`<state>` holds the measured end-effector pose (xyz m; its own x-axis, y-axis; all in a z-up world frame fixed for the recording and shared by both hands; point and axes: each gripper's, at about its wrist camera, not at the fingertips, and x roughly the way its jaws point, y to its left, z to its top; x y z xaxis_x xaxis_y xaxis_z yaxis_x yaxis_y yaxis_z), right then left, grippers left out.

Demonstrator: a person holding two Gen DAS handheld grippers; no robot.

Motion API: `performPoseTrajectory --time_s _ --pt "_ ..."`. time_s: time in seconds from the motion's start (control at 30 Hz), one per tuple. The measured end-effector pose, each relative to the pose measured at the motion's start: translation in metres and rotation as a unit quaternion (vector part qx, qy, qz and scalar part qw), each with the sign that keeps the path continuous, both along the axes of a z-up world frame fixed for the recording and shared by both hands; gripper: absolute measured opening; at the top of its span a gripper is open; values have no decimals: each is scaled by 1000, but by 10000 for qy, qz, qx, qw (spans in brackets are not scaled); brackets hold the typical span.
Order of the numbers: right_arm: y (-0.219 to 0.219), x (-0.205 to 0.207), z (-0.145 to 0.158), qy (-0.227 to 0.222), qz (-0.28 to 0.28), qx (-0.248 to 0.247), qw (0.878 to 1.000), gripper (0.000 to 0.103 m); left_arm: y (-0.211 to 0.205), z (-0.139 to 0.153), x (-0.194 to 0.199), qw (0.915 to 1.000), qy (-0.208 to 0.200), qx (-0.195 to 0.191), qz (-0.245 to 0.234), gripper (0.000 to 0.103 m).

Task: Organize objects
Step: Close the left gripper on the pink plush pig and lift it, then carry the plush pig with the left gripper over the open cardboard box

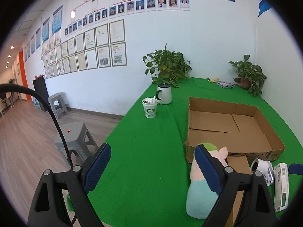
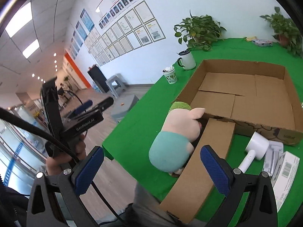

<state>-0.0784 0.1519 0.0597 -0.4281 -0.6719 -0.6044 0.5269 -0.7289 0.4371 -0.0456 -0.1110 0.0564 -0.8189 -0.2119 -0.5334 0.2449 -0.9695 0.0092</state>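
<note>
**Both grippers empty over the green table**

The left gripper (image 1: 151, 170) hangs with its jaws wide apart and nothing between them, above bare green cloth (image 1: 144, 151) near the table's left edge. The right gripper (image 2: 151, 170) is likewise spread wide and holds nothing. A plush pig (image 2: 174, 138) lies against the box's (image 2: 246, 98) near left corner, beside a folded-out flap (image 2: 204, 160). Right of the flap lie a white device (image 2: 255, 147) and a barcoded carton (image 2: 286, 172). Far left stand a paper cup (image 1: 150, 107) and a mug (image 1: 164, 94).

Both wrist cams look down over green table (image 1: 144, 151); share cardboard box (image 2: 246, 94).
</note>
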Motion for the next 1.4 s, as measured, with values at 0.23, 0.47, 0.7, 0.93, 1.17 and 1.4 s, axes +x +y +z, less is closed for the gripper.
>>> performPoseTrajectory --time_s 0.23,0.47,0.7,0.93,1.17,1.4 --pt "41 -39 -92 -964 -1303 854 9831 102 49 -65 -34 9908 -725 613 -964 90" --pt "33 -34 -111 -563 -1604 1345 9762 102 62 -83 -40 9854 -912 666 -1272 90" --pt "18 -30 -111 64 -1557 1883 9697 102 50 -99 -45 9813 -1020 892 -1367 90" --pt "11 -46 -104 593 -1567 2584 9514 101 42 -122 -47 9663 -1179 1507 -1721 90" --pt "-5 -59 -84 890 -1002 2204 9662 99 39 -139 -50 9520 -1188 2038 -1950 90" --pt "-32 -69 -62 797 -140 1364 9873 99 41 -142 -45 9534 -1120 1919 -2042 81"
